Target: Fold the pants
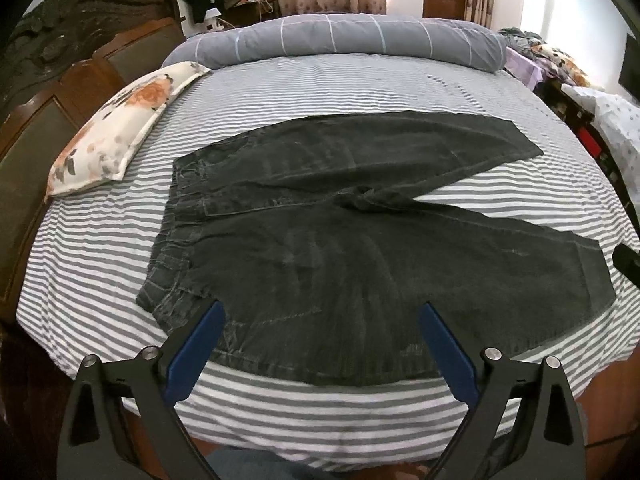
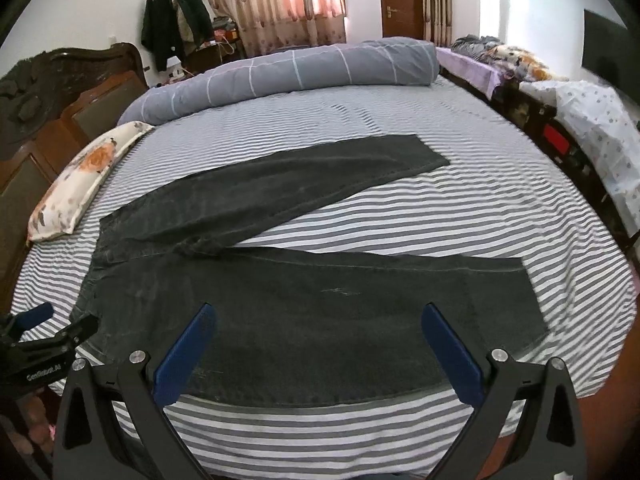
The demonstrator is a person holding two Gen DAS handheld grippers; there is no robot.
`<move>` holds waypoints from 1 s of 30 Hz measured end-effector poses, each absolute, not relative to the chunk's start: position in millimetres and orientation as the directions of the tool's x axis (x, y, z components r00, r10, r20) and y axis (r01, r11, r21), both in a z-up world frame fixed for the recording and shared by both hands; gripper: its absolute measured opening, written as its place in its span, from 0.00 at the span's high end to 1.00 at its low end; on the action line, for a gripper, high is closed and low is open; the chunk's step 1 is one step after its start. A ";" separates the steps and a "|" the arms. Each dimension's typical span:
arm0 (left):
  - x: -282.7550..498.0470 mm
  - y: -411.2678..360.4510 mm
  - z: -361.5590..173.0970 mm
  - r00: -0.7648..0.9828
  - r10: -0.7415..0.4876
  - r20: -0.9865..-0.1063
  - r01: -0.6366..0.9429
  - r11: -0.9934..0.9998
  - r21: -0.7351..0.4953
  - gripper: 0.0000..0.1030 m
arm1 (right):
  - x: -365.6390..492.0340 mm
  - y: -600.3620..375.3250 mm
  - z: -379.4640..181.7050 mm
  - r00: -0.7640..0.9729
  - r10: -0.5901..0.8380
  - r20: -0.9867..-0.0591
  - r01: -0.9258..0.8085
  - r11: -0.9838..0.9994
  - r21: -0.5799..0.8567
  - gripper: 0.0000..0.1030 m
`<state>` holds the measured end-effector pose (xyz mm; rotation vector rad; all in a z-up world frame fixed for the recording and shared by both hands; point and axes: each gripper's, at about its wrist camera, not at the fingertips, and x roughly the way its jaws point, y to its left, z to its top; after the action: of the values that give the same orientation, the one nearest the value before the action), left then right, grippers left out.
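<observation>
Dark grey pants (image 1: 360, 248) lie flat on the bed, legs splayed apart.

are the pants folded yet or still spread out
Spread out, not folded: the pants lie flat on the striped sheet with both legs splayed apart in a V, waistband toward the pillow.

White "GenRobot.AI" lettering on left tool (image 2: 44, 338) body

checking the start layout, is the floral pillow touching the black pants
Apart. In the left wrist view a band of striped sheet shows between the floral pillow and the waistband of the pants.
</observation>
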<state>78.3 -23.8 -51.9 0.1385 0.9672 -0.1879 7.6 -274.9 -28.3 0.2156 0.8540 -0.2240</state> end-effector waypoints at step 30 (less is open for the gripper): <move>356.8 218.8 -149.3 0.552 -0.374 -0.746 -0.061 0.874 -0.483 0.59 | 198.3 -211.8 -148.6 0.588 0.115 -0.801 0.135 0.962 0.237 0.01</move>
<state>356.8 218.8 -149.3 -0.4926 0.9787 -0.1939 198.3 -211.8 -148.6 0.2864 0.9460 -0.0120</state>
